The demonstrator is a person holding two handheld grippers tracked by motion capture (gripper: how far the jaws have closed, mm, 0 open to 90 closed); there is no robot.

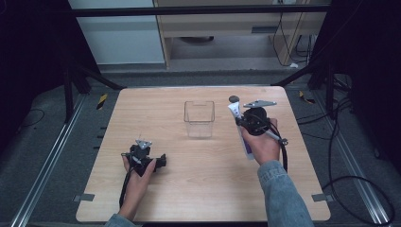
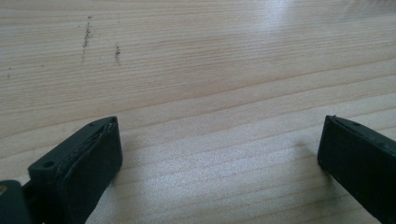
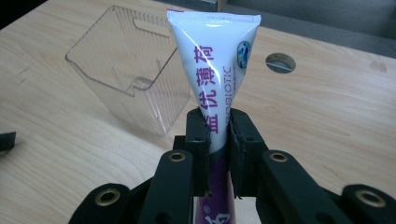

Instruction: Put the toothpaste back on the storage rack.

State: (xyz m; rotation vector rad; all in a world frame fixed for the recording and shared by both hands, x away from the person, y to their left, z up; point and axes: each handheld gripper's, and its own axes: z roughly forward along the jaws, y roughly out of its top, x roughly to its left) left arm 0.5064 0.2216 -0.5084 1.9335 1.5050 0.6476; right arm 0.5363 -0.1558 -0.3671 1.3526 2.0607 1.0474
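Wooden table (image 1: 198, 189): my right gripper (image 3: 218, 135) clamps toothpaste tube (image 3: 212, 60), left gripper (image 2: 219, 154) apart & idle; next, carry tube over clear bin (image 3: 126, 70) at frame's upper left.

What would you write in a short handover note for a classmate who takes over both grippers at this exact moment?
Right gripper: shut on the white and purple tube, held above the table, just right of the clear container.
Left gripper: open, holding nothing, low over bare wood at the near left.
Done: the tube is picked up.
Left: it is not in the container yet. Probably carry it over the open top, lower it in and release. The left gripper could steady the container if it slides.
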